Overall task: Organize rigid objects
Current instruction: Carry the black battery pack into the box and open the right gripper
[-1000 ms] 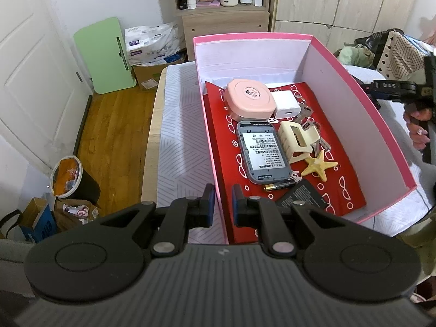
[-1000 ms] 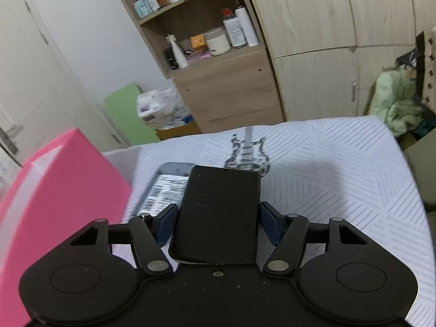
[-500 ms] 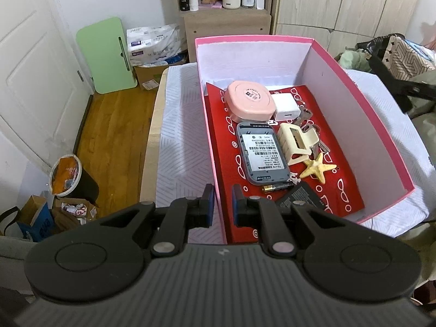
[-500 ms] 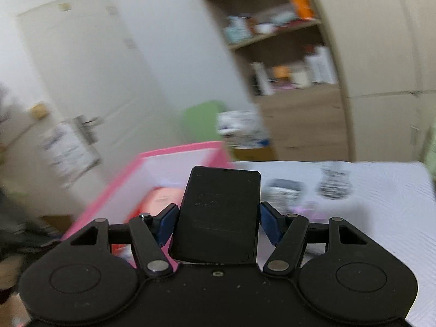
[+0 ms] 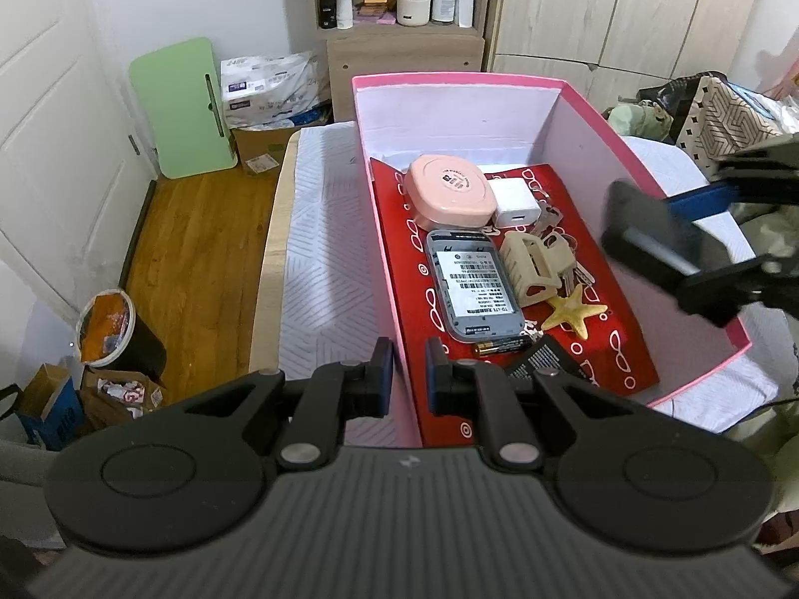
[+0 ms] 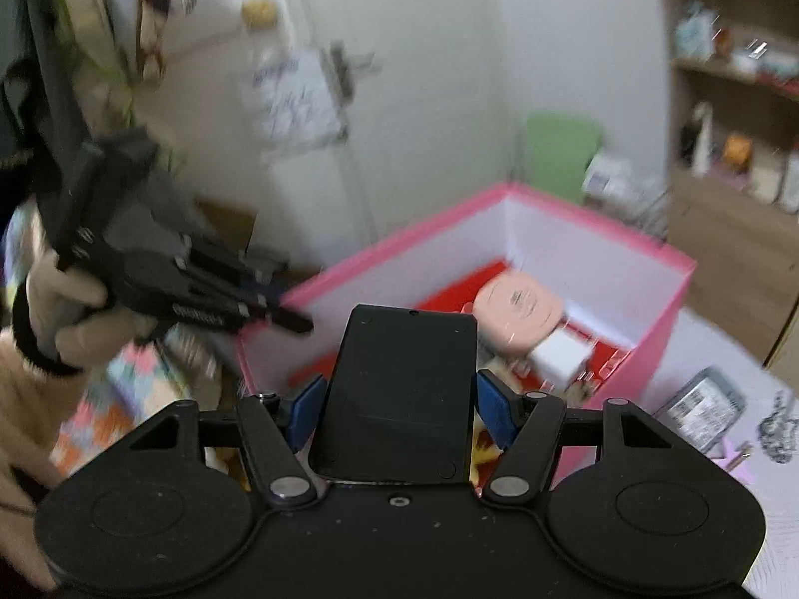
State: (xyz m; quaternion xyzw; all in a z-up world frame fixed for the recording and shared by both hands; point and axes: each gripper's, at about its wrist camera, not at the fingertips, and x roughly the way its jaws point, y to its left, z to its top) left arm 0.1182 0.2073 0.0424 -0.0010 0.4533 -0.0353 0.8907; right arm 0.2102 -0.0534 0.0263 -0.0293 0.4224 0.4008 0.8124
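Observation:
A pink box (image 5: 372,209) with a red lining stands on the bed. It holds a pink round case (image 5: 447,193), a white charger (image 5: 513,202), a grey device (image 5: 472,283), a beige hair clip (image 5: 532,267), a starfish (image 5: 574,310), a battery and keys. My left gripper (image 5: 404,374) is shut on the box's near left wall. My right gripper (image 6: 399,402) is shut on a black flat device (image 6: 399,389) and holds it over the box's right rim; it also shows in the left wrist view (image 5: 659,244).
Another grey device (image 6: 701,412) and a small guitar-shaped trinket (image 6: 776,432) lie on the white bedspread beside the box. A wooden shelf unit (image 5: 399,15), a green board (image 5: 185,110) and a bin (image 5: 107,329) stand on the floor side.
My right gripper has swung left with the black device, from over the bedspread to over the box's right rim. The left gripper keeps its hold on the box wall.

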